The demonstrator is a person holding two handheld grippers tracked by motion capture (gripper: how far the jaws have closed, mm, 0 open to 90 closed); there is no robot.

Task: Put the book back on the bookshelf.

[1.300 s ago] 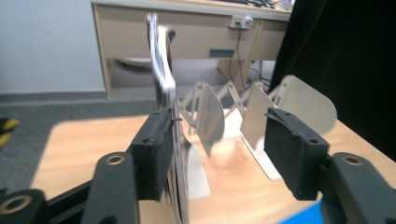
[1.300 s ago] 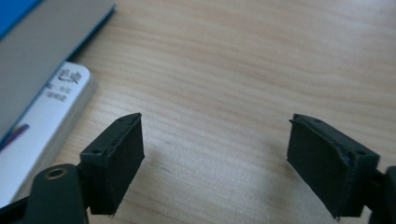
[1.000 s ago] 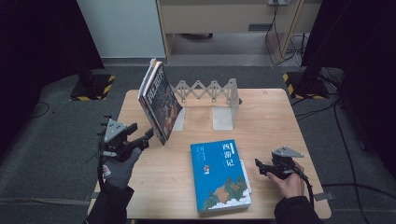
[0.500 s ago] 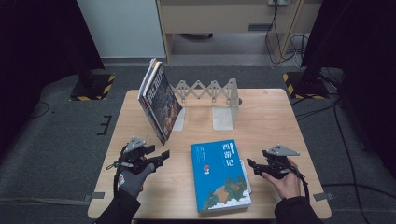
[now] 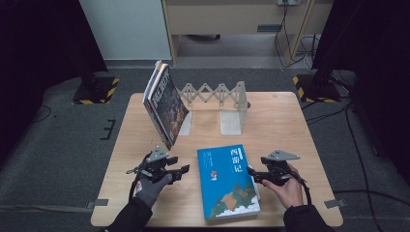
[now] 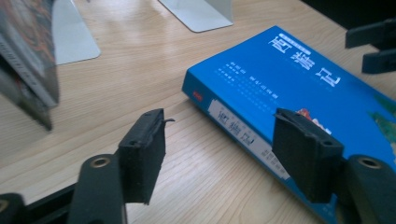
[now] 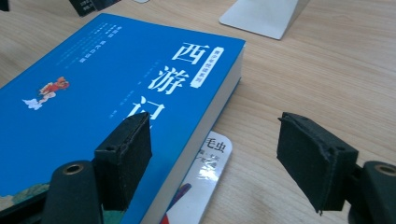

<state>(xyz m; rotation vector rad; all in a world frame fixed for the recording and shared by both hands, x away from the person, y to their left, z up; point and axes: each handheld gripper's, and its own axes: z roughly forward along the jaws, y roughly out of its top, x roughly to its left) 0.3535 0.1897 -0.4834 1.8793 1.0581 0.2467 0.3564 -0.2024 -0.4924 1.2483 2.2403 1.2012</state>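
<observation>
Blue hardcover book [image 5: 228, 182] lies flat at the near middle of the wooden table [image 5: 290, 121], cover up, and I have 1 gripper on each side of it. My left gripper [image 5: 180, 171] sits at the book's 9 o'clock, low over the wood; its jaws have just been closing a little yet stand apart, with nothing between them. In the left gripper view the spine faces me, just beside the right-hand jaw but apart from it. My right gripper [image 5: 251, 173] sits at 3 o'clock, jaws apart and bracketing the page edge without pressing on it. I judge this flanking is meant to take the book from both sides at once, since it looks too wide and heavy for 1 grip.

Under the book's right edge a thin white booklet [image 7: 205, 179] pokes out, so the book rides slightly raised there.

Farther off, at 12 o'clock, the white folding bookend rack [image 5: 217, 99] stands stretched open. It holds 2 dark books [image 5: 167, 108] at its left end, leaning steeply; the space by its right plate is bare, and I take that as the blue book's place.
</observation>
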